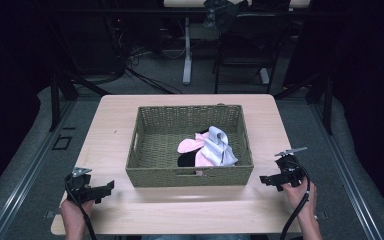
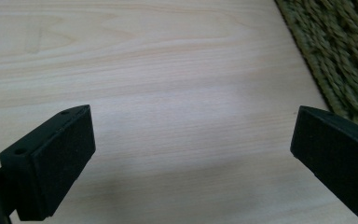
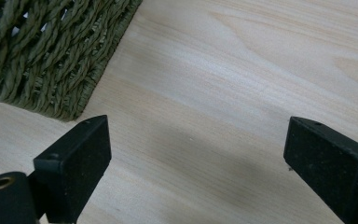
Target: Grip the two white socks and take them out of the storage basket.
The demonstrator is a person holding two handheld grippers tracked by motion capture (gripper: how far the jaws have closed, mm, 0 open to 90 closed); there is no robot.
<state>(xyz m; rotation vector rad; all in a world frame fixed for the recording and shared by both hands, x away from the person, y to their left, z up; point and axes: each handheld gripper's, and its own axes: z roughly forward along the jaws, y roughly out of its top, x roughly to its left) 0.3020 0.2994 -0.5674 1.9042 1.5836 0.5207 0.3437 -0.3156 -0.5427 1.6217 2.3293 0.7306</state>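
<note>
A green woven basket (image 1: 190, 174) stands in the middle of the light wooden table (image 1: 115, 120). Inside it, toward the right, lies a small heap of cloth: pink (image 1: 189, 145), white-grey (image 1: 216, 149) and black (image 1: 186, 161) pieces. My left gripper (image 1: 107, 189) rests near the table's front left, open, jaws empty and pointing toward the basket. My right gripper (image 1: 266, 180) sits at the front right, open and empty too. In the left gripper view, the left gripper (image 2: 193, 144) is over bare wood with the basket's corner (image 2: 340, 56) at upper right. In the right gripper view, the right gripper (image 3: 198, 158) has the basket (image 3: 42, 56) at upper left.
The table's front edge runs just behind both hands. Dark floor, cables and a chair (image 1: 245, 45) with a table leg (image 1: 187, 50) lie beyond the far edge. Bare wood flanks the basket on both sides.
</note>
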